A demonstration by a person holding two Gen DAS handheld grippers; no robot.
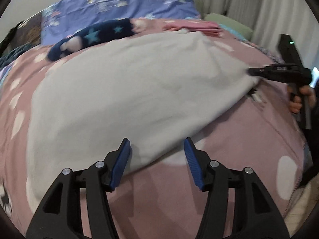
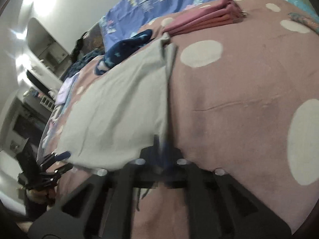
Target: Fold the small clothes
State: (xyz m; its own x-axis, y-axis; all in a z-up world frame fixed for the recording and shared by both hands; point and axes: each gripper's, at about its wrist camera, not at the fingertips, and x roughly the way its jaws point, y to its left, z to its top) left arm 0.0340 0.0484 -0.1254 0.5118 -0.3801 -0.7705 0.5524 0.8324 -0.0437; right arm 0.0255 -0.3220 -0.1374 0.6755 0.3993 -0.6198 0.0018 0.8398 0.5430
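Note:
A pale grey garment (image 1: 123, 91) lies spread on the pink dotted bedcover (image 1: 249, 131); it also shows in the right wrist view (image 2: 119, 111). My left gripper (image 1: 157, 149) is open, its blue pads either side of the garment's near corner, just above the cloth. It shows small at the left of the right wrist view (image 2: 63, 160). My right gripper (image 2: 162, 145) is shut on the garment's near right corner, blurred by motion. In the left wrist view it (image 1: 251, 72) pinches the garment's right edge.
A stack of folded pink clothes (image 2: 207, 21) lies at the far side of the bed. A navy star-patterned garment (image 1: 89, 36) lies beyond the grey one. A blue patterned pillow (image 1: 119, 4) sits at the head. Curtains (image 1: 249, 0) hang at the far right.

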